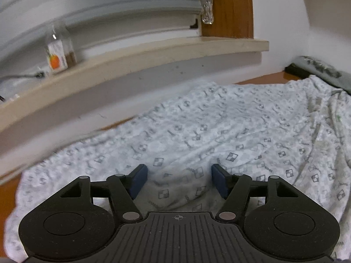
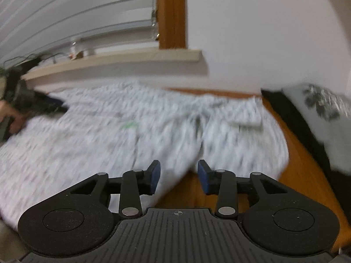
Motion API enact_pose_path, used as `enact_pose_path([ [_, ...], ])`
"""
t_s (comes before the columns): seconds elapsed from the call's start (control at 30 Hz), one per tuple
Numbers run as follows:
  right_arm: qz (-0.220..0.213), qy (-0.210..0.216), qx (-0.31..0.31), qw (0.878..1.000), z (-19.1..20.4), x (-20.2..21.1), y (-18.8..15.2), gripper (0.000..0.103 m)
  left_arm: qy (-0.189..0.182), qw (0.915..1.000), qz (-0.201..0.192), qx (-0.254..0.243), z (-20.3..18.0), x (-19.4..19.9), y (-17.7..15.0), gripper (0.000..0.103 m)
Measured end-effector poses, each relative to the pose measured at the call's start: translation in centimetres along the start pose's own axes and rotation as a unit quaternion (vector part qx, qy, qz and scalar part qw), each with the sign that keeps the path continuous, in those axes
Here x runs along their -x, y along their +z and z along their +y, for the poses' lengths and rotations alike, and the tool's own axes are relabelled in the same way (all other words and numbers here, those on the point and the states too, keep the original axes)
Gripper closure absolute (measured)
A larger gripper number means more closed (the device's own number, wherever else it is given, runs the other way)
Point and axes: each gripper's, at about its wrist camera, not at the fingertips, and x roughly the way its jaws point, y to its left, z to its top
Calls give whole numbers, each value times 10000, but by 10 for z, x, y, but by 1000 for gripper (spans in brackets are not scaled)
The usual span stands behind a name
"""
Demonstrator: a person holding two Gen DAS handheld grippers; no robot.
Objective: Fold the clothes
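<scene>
Two grippers hover low over one white garment with a grey checker-and-script print (image 1: 219, 127), which lies spread across an orange-brown wooden table (image 2: 300, 164) below a beige window sill (image 1: 153, 52). In the left wrist view the cloth fills the field from 7 o'clock round to 3 o'clock, rumpled in soft ridges rather than flat. The left gripper (image 1: 179, 180) stands wide open, its blue pads well apart, with printed cloth showing between them but nothing pinched.

In the right wrist view, which is smeared by motion, the right gripper (image 2: 178, 178) is also open, its gap narrower than the left's. An edge of the garment (image 2: 175, 175) runs down between the pads toward 6 o'clock, with bare table beside it at 5 o'clock; the pads do not visibly close on it. At 9 o'clock in that view a hand (image 2: 13, 118) holds the other tool over the cloth. A pale cushion with a dark leaf print (image 2: 324, 109) sits at 2 o'clock, off the garment, and a bottle with an orange label (image 1: 58, 52) stands on the sill at 10 o'clock in the left view.

Whether the garment is laid out awaiting a fold or already doubled over once cannot be settled; the blur hides its outline and layers. My judgement is that both tools are between grasps. Any grip to come calls for pinching at an edge or corner, not mid-panel, and taking only the layers meant to move.
</scene>
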Motion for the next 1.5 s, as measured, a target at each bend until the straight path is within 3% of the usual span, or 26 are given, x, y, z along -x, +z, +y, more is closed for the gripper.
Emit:
enact_pose_path([
  [0.17,48,303,-67,9995,13,1,-8,61,-212,9993,-211,-225,-45,37,17,35],
  [0.33,92,608,-134,9980,26,1,-15,62,-1012,9927,-368,-542,-105,70,24,36],
  [0.37,101,669,-147,9976,28,1,-17,63,-1179,9903,-370,-634,-117,74,24,36],
  [0.43,118,791,-174,9966,33,1,-20,84,-1539,9840,-354,-828,-142,85,21,36],
  [0.5,93,897,-237,9956,36,1,-19,92,-1911,9762,-320,-972,-164,93,16,35],
  [0.7,-280,985,-511,9934,41,2,5,94,-2672,9553,-136,-1254,-211,102,-1,35],
  [0.77,-322,998,-531,9931,43,-2,11,94,-2636,9542,-71,-1413,-223,97,-6,37],
  [0.87,-306,1000,-566,9929,44,-7,10,94,-2480,9554,23,-1606,-235,87,-14,48],
  [0.93,-263,971,-597,9931,43,-9,8,94,-2349,9584,-11,-1623,-234,82,-16,79],
  [1.0,-217,921,-596,9937,44,-8,3,91,-2363,9621,-89,-1361,-221,81,-11,95],
  [1.07,-211,882,-590,9941,43,-2,-3,89,-2397,9645,-150,-1094,-205,82,-4,97],
  [1.13,-189,914,-642,9936,42,5,-9,74,-2355,9665,-208,-1003,-194,82,4,97],
  [1.23,-213,1009,-694,9922,44,17,-18,60,-2374,9680,-297,-758,-180,85,13,97],
  [1.5,-218,1713,-671,9827,77,8,-25,54,-2428,9675,-604,-353,-156,101,25,100],
])
